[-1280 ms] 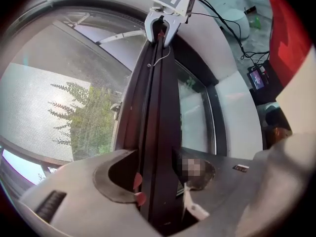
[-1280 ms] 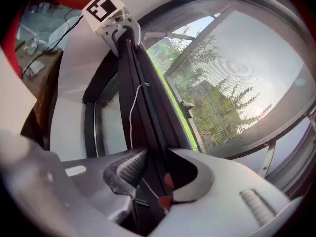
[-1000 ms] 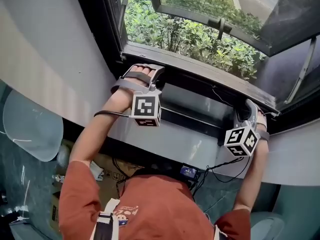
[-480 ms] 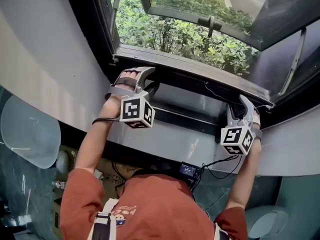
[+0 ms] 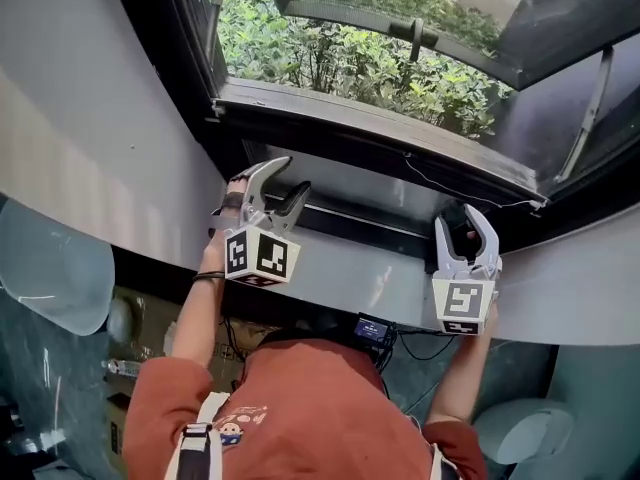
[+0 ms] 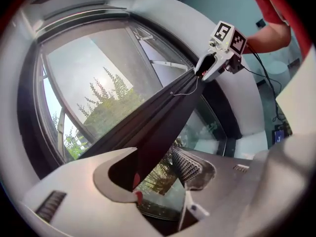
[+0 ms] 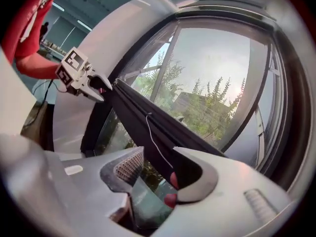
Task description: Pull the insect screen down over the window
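Low across the window frame (image 5: 300, 98), just beside the grey sill (image 5: 340, 273): the insect screen's dark pull bar (image 5: 360, 230), stretched from side to side, with a thin white cord (image 5: 470, 200) trailing near its right end. Mesh too faint to make out.

At the bar's left end, the left gripper (image 5: 295, 175), fingers spread, the bar lying between them unpinched. In the left gripper view, the same bar (image 6: 163, 117) close beside one finger and clear of the ribbed pad (image 6: 186, 164) of the other, glass showing in the gap.

At the right end, the right gripper (image 5: 462, 213), fingers wide apart after just opening, nothing clamped. In the right gripper view, the bar (image 7: 143, 122) passing between them, near one finger and apart from the other's ribbed pad (image 7: 129, 166), the cord (image 7: 154, 137) dangling across the gap.

Beyond the glass, green shrubs (image 5: 340, 58) and an outward-swung sash (image 5: 400, 23). Nearest the camera, a red shirt (image 5: 300, 408).
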The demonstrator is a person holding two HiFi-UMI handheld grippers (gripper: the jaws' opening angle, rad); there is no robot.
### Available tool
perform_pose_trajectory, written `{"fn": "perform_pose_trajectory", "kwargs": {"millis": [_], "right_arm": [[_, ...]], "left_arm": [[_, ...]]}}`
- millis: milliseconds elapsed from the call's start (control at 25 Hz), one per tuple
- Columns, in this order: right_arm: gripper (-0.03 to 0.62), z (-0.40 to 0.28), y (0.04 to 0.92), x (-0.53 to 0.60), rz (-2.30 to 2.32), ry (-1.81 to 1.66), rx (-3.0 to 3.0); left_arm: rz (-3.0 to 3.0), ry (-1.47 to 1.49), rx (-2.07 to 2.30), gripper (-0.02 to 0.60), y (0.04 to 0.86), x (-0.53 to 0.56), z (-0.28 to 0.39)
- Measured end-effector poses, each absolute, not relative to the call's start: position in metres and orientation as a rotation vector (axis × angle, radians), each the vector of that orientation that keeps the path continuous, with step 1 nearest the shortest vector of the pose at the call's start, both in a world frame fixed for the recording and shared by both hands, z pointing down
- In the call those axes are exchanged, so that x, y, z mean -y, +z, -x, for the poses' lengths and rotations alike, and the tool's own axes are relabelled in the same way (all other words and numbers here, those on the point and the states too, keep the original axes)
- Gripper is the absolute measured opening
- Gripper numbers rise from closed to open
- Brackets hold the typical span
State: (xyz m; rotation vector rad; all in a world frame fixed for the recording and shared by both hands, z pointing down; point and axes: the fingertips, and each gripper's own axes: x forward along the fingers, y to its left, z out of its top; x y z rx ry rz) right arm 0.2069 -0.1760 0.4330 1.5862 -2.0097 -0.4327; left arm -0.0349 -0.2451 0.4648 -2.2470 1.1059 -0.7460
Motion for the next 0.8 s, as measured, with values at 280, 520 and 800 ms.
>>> {"fn": "perform_pose_trajectory", "kwargs": {"millis": [280, 520, 800], "right_arm": [[0.192, -0.192, 0.447, 0.149, -1.699, -0.290, 2.205], [0.187, -0.180, 0.471, 0.125, -1.769, -0.159, 2.316], [0.169, -0.172, 0.470, 0.114, -1.954, -0.187, 2.361]], "left_arm": [[2.413, -0.545, -1.254, 0.221, 0.489, 0.209, 0.038], [2.551, -0.332, -1.388, 0.221, 0.491, 0.180, 0.036], [2.617, -0.127, -1.519, 0.219, 0.491, 0.164, 0.039]]}}
